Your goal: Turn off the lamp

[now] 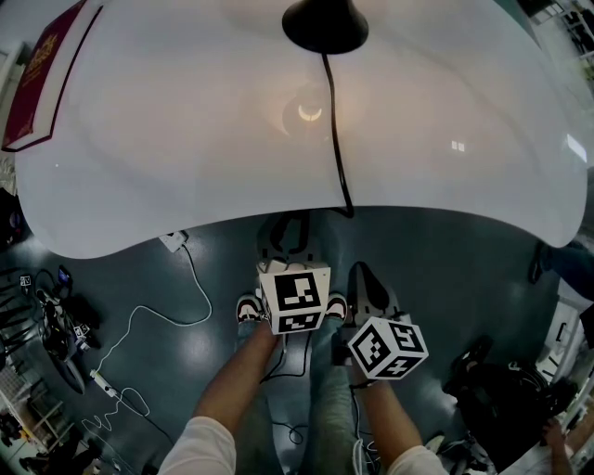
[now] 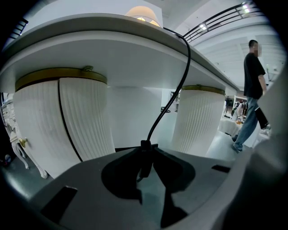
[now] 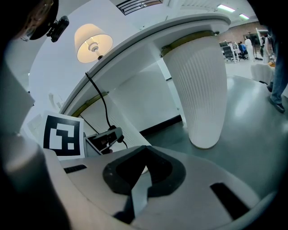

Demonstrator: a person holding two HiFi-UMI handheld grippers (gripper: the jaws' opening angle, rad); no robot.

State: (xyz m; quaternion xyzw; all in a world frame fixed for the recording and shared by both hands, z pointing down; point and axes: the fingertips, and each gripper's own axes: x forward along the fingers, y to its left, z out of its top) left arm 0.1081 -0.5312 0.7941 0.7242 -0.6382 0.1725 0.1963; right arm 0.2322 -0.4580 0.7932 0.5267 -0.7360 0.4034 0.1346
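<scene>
The left hand-held gripper [image 2: 145, 150] pinches the black inline switch [image 2: 145, 161] on the cord [image 1: 336, 139] hanging off the desk [image 1: 167, 139], at 6 o'clock from the lamp [image 1: 325, 23], presumably because the light is cut there; the right hand-held gripper [image 3: 143, 150] hangs beside it, jaws pressed together on nothing. The lamp stands at the desk's 12 o'clock edge, cream shade [image 3: 93, 42] glowing (plainly on).

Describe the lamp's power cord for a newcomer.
Find the big white table. From the black lamp base at its far side, the power cord crosses the top and drops over the near edge. It is black; the floor cable is white.
</scene>
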